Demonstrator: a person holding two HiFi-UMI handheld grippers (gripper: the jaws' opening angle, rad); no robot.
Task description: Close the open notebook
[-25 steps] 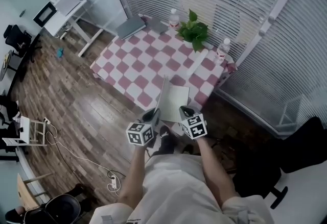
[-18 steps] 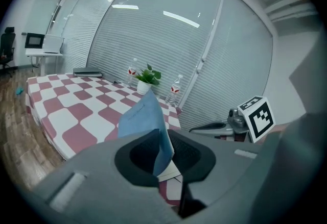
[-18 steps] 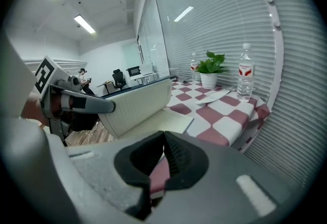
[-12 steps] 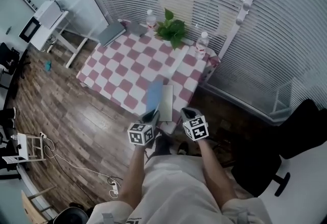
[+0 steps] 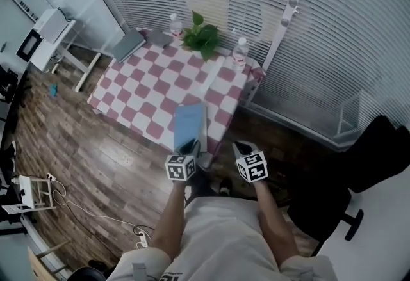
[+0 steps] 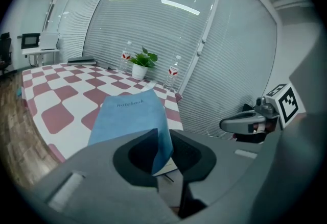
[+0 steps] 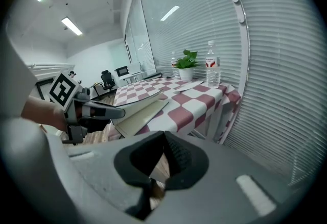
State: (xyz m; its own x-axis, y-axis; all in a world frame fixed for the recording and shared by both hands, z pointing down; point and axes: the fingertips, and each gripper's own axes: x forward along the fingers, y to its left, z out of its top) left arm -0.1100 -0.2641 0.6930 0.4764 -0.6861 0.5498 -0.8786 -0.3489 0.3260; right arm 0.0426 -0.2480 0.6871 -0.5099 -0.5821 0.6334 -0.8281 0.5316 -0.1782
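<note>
Both forearms are stretched forward from the body in the head view, side by side and angled downward, with the marker cubes turned upward. The left gripper (image 5: 189, 144) is held at the near edge of the table (image 5: 147, 88), and its jaws are closed narrowly on the near corner of the blue cover of the notebook (image 6: 130, 116), the cover's edge being pinched between the pads. The right gripper (image 5: 241, 145) is held at 3 o'clock of the left one, well apart from the cover; its jaws are drawn together and nothing is held between them, only wooden floor being seen past them. The notebook is found at 12 o'clock of the left gripper, on the near edge of the red-and-white checked cloth. Its cover is seen almost lowered, a thin wedge being left between it and the cream pages in the right gripper view. The word "notebook" can be read across the far end of the cover. At the table's far edge, at 12 o'clock of the notebook, a potted plant (image 5: 202, 36) is flanked by two water bottles (image 5: 240, 52) with red labels, whose print cannot be read. At 10 o'clock a closed grey laptop (image 5: 128, 45) is seen on the far corner.
</note>
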